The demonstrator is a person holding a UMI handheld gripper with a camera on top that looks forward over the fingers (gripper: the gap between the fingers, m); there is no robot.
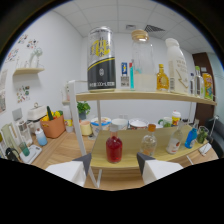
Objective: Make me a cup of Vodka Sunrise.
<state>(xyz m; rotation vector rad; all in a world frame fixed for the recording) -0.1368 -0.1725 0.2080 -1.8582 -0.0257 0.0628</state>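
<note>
Reaching toward the lower shelf, the gripper (pixel 114 167) lines up on a squat red bottle (pixel 114 149) at lower centre of the frame, its fill a deep red that suits the grenadine a Vodka Sunrise wants. The jaws stand released and empty, with the bottle just ahead of them and centred on the gap. By the look of it, the job is at its ingredient-gathering step; the next move calls for a straight advance until both fingers flank the bottle's body, then a firm close. To its right on the same shelf (pixel 130 159) sit a clear bottle (pixel 149 142) with an orange cap, a white-labelled bottle (pixel 175 142) and a blue one (pixel 191 136). On the upper shelf (pixel 140 96), a large black-and-white can (pixel 101 59), a tall clear jar (pixel 142 60) and a small amber bottle (pixel 161 77) fill centre frame. An orange basket (pixel 52 125) rests on the worktop (pixel 60 147) at left.
</note>
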